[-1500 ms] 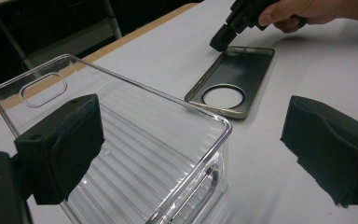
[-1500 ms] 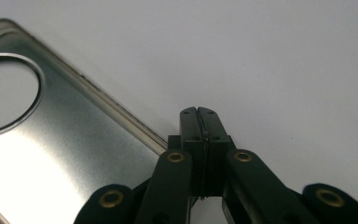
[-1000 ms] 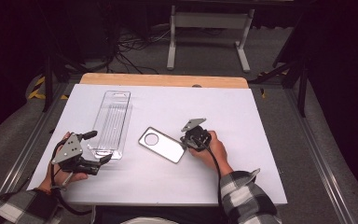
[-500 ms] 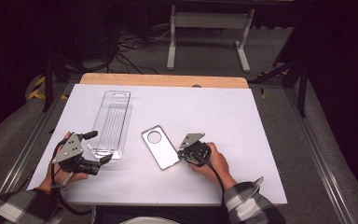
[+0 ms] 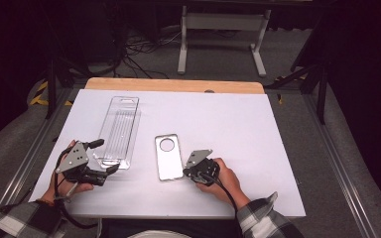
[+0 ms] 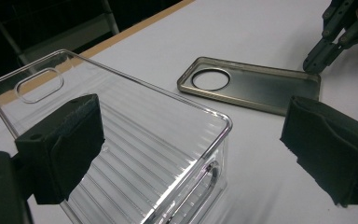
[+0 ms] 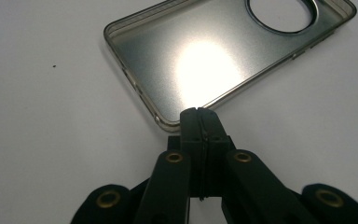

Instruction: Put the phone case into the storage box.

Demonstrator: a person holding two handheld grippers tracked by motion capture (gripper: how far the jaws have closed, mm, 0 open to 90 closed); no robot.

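Right tongs (image 7: 198, 114) are clenched on nothing, tips touching the phone case (image 5: 167, 157) rim mid-table; pushing could skid it off course; left tongs (image 5: 105, 157), spread wide, could knock the clear tray (image 5: 119, 130).

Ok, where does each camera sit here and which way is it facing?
High view: above the person's side, looking forward and down at the table; both forearms and grippers show.
Left gripper view: rides the left gripper, open, facing the clear box.
Right gripper view: rides the right gripper, shut, facing the table.
All three share the phone case.
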